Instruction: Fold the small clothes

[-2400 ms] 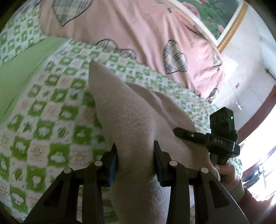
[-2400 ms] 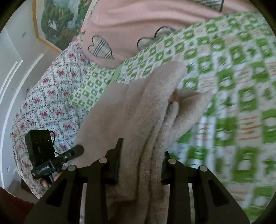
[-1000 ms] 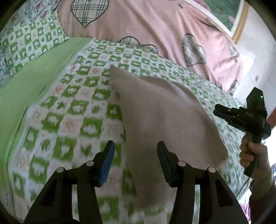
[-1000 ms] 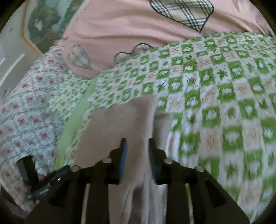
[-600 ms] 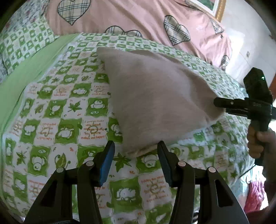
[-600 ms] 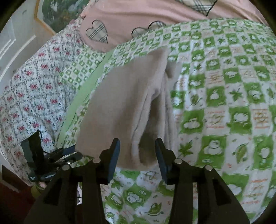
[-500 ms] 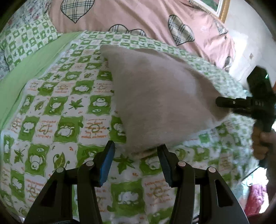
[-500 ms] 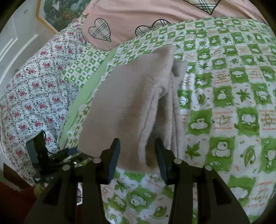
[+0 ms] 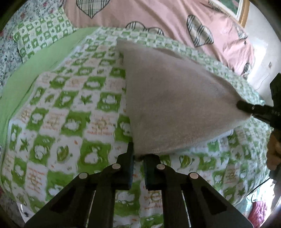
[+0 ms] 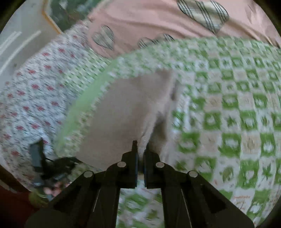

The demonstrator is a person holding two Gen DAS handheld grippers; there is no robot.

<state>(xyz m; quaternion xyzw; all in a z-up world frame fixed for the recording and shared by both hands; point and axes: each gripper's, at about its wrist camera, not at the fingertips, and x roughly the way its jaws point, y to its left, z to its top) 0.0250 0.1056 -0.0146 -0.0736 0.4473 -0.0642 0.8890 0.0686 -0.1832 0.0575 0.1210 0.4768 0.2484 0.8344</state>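
Note:
A folded beige fleece garment (image 9: pixel 172 105) lies on the green-and-white checked bedspread (image 9: pixel 66 112). My left gripper (image 9: pixel 138 157) is shut on its near corner. My right gripper (image 10: pixel 140 154) is shut on the opposite near corner of the same garment (image 10: pixel 123 119); in the left wrist view it shows at the right (image 9: pixel 245 107), pinching the garment's right tip. The garment is stretched between the two grippers. The right wrist view is motion-blurred.
A pink quilt with plaid hearts (image 9: pixel 158 15) lies along the back of the bed. A floral sheet (image 10: pixel 26 91) covers the far side. A framed picture (image 10: pixel 58 15) hangs on the wall. The bed's near edge drops off below the grippers.
Both grippers, open around the garment's near edge half a second ago, have closed on its two near corners. The garment's near edge is now pulled taut and slightly lifted.

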